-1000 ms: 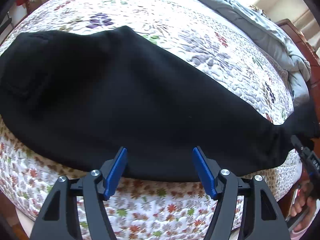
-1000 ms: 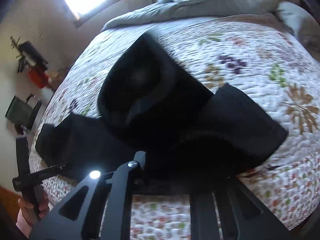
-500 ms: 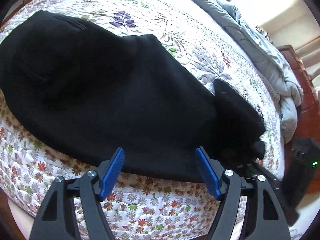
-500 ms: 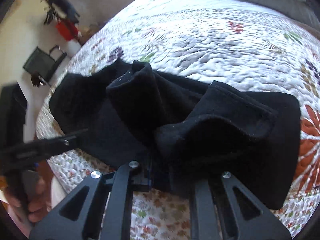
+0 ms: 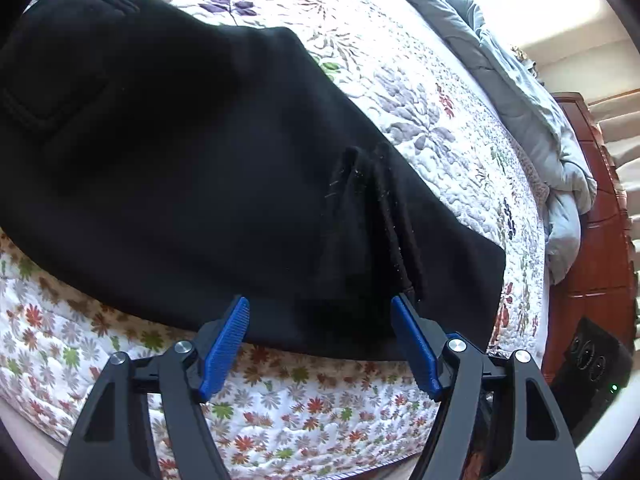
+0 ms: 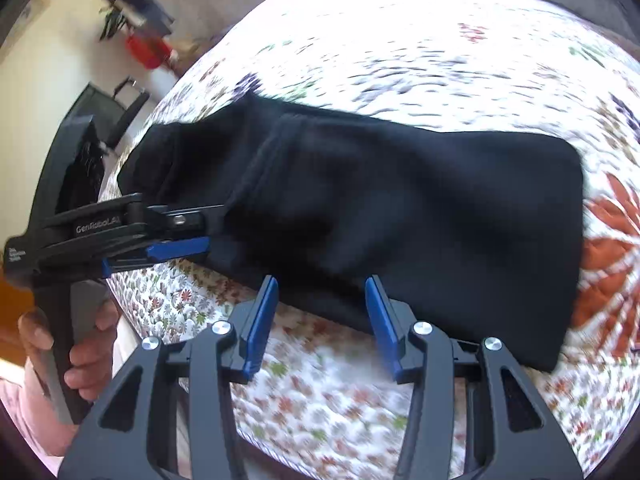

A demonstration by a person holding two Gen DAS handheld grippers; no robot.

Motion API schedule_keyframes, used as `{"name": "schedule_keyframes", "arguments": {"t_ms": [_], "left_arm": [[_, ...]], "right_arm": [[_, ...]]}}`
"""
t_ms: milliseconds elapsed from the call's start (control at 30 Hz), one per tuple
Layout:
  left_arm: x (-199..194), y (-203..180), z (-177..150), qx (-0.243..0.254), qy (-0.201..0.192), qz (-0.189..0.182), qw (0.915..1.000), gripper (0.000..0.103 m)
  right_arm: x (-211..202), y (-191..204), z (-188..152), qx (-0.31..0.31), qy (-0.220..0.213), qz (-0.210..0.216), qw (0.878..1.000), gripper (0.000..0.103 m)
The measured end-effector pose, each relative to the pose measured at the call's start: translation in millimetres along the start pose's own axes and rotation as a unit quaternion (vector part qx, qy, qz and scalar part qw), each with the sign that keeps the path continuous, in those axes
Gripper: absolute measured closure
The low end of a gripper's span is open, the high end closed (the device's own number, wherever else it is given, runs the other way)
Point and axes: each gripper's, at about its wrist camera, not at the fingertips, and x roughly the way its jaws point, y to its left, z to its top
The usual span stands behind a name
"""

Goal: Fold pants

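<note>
The left gripper gapes wide and empty at the near edge of the black pants, which lie folded on the quilt. Only the right view shows the right gripper, likewise wide, and the hand gripping the left tool. Beyond the pants, a grey blanket appears in the left view, a red object in the right.

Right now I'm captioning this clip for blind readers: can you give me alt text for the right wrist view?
Black pants, folded over, lie on a floral quilt, with the open right gripper at their near edge, holding nothing. At left, a hand holds the left gripper side-on against the fabric's edge.
</note>
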Motion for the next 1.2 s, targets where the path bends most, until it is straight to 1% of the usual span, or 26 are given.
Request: {"name": "schedule_keyframes", "arguments": {"t_ms": [67,100,133,233,300,367,467,500,567,600,700,767,867,900,933,967,1000,1033,1067,1133,1200], "left_arm": [[-6.0,1.5,-3.9,-0.002,-0.008,-0.009,0.9999,0.029],[-6.6,2.3,-4.3,-0.003,-0.009,-0.007,0.9999,0.029],[-5.2,1.7,-4.5,-0.002,-0.008,0.0,1.0,0.029],[10.3,-2.6,-2.1,0.001,0.006,0.034,0.9994,0.029],[15.6,-4.0,-1.2,-0.008,0.01,0.042,0.999,0.029],[9.5,-8.5,-2.7,-0.016,0.0,0.034,0.9993,0.029],[-14.8,-16.8,-9.7,-0.029,-0.052,0.039,0.9975,0.027],[-17.1,-21.7,-10.8,-0.019,-0.057,0.048,0.997,0.027],[-12.9,-33.4,-10.1,0.014,-0.06,0.082,0.9947,0.026],[-8.8,-36.6,-9.1,0.024,-0.059,0.098,0.9931,0.026],[8.4,-36.4,-2.2,0.025,-0.026,0.098,0.9945,0.024],[26.6,-36.6,3.4,0.036,-0.007,0.124,0.9916,0.024],[44.9,-33.8,5.8,0.035,0.011,0.129,0.9909,0.025],[45.7,-34.6,5.3,0.036,0.008,0.127,0.9912,0.027],[45.3,-36.0,4.1,0.038,0.006,0.114,0.9928,0.042],[45.6,-36.8,3.6,0.036,0.011,0.102,0.994,0.062],[44.7,-36.1,3.4,0.028,0.01,0.104,0.9941,0.065],[42.3,-33.1,3.7,0.017,0.002,0.098,0.995,0.076],[41.2,-31.1,4.9,0.013,0.0,0.095,0.9954,0.08],[37.4,-26.8,5.6,0.006,-0.005,0.088,0.9961,0.084],[23.8,-20.5,4.8,0.003,-0.026,0.091,0.9955,0.085]], "right_arm": [[-7.8,-10.2,-5.1,0.016,-0.006,-0.007,1.0,0.056],[-13.2,-19.4,-7.5,0.028,-0.01,-0.012,0.999,0.056],[-13.8,-27.0,-7.3,0.036,-0.011,-0.015,0.999,0.055],[-20.9,-47.4,-12.1,0.065,-0.015,-0.02,0.998,0.055],[-27.2,-55.7,-14.6,0.076,-0.023,-0.022,0.997,0.055],[-31.9,-61.1,-15.3,0.081,-0.028,-0.026,0.996,0.055],[-32.7,-64.4,-17.4,0.082,-0.029,-0.029,0.996,0.054],[-32.1,-64.9,-17.5,0.08,-0.027,-0.03,0.996,0.054],[-30.8,-65.7,-16.5,0.08,-0.026,-0.031,0.996,0.054],[-30.8,-66.6,-16.2,0.081,-0.026,-0.029,0.996,0.053],[-28.1,-66.1,-16.7,0.08,-0.024,-0.027,0.996,0.053],[-26.8,-67.0,-16.9,0.081,-0.022,-0.027,0.996,0.053],[-26.1,-67.6,-17.3,0.08,-0.022,-0.026,0.996,0.053],[-25.9,-68.2,-17.5,0.081,-0.021,-0.026,0.996,0.053],[-25.6,-68.8,-17.7,0.082,-0.021,-0.025,0.996,0.053],[-25.3,-69.5,-17.6,0.083,-0.021,-0.024,0.996,0.052],[-25.2,-69.5,-17.6,0.084,-0.022,-0.027,0.996,0.05],[-24.9,-69.5,-17.1,0.085,-0.022,-0.028,0.996,0.05],[-25.0,-69.3,-16.9,0.086,-0.023,-0.027,0.996,0.05],[-26.3,-67.4,-16.2,0.083,-0.024,-0.024,0.996,0.049],[-28.5,-66.0,-15.3,0.08,-0.026,-0.023,0.996,0.049]]}}
